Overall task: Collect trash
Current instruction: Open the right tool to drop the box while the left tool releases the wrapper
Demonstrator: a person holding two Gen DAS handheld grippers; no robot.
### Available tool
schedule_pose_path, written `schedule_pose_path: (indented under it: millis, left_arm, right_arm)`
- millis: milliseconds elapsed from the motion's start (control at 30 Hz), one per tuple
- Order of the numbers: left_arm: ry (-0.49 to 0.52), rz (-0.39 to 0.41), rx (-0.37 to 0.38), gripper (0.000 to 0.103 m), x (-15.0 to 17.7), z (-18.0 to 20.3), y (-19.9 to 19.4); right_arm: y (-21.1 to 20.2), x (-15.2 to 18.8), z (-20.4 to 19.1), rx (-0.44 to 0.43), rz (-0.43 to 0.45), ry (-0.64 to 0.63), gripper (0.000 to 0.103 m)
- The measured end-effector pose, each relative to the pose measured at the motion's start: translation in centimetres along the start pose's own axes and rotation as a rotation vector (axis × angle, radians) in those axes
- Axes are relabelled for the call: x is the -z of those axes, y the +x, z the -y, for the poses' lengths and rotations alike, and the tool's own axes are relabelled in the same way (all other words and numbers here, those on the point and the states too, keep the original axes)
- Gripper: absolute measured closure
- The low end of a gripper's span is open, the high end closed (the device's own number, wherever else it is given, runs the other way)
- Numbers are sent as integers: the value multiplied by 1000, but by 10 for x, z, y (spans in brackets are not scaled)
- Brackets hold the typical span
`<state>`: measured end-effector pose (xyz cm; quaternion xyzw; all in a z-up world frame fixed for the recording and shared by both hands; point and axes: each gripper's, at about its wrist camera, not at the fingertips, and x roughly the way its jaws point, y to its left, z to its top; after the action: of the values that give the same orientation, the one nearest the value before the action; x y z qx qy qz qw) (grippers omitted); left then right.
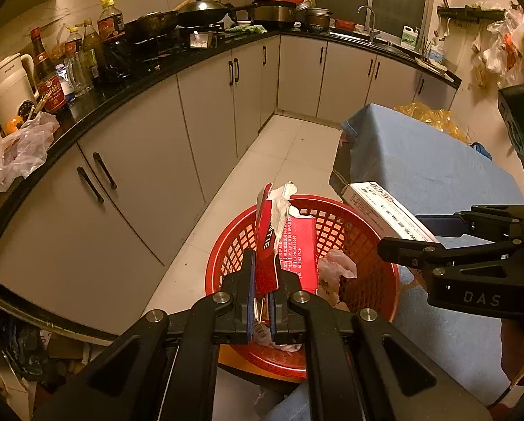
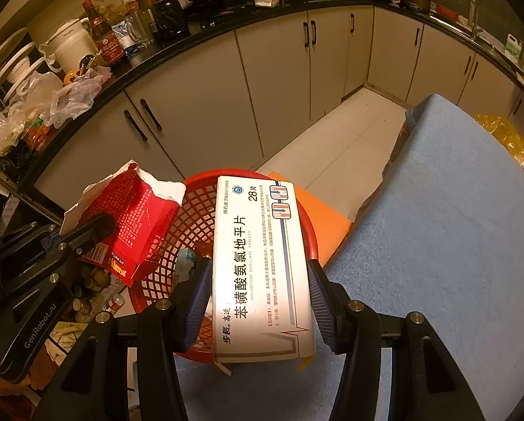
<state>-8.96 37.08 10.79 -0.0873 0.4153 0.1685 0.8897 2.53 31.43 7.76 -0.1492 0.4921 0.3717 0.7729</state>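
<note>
1. Left claw (image 1: 264,291), seen from the left wrist, is pinching a torn red carton (image 1: 290,245) above the red basket (image 1: 226,252); crumpled plastic (image 1: 337,266) is lying inside.
2. Right claw (image 2: 258,301), seen from the right wrist, is clamping a white pill box (image 2: 262,263) over the basket's rim (image 2: 311,242), beside the blue-covered worktop (image 2: 437,228).

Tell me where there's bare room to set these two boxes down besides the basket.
The blue cloth surface right of the red basket is bare almost throughout. The white floor tiles between the cabinets and the cloth are open too. The black counter is crowded with bottles, pans and plastic bags, and the floor left of the basket is cluttered.
</note>
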Motion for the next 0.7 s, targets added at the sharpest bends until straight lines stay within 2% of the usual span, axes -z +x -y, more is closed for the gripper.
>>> schedule_pose_path:
  millis: [567,633,667,700]
  left_arm:
    - [-10,-23,-7,96,-3,1,15]
    - [-21,-23,-6,81,-2,-1,15]
    - [-29,-24,-11,57,-2,-2,15]
    - [-38,-15,-25,43,-2,-4,14]
  right_arm:
    - [10,-7,5,-13,-13,8,43]
    - [10,-6,5,-14,-13,10,43]
    - [9,-6,6,-16,-12,12,43]
    - [9,-6,6,-19,-11,13,43]
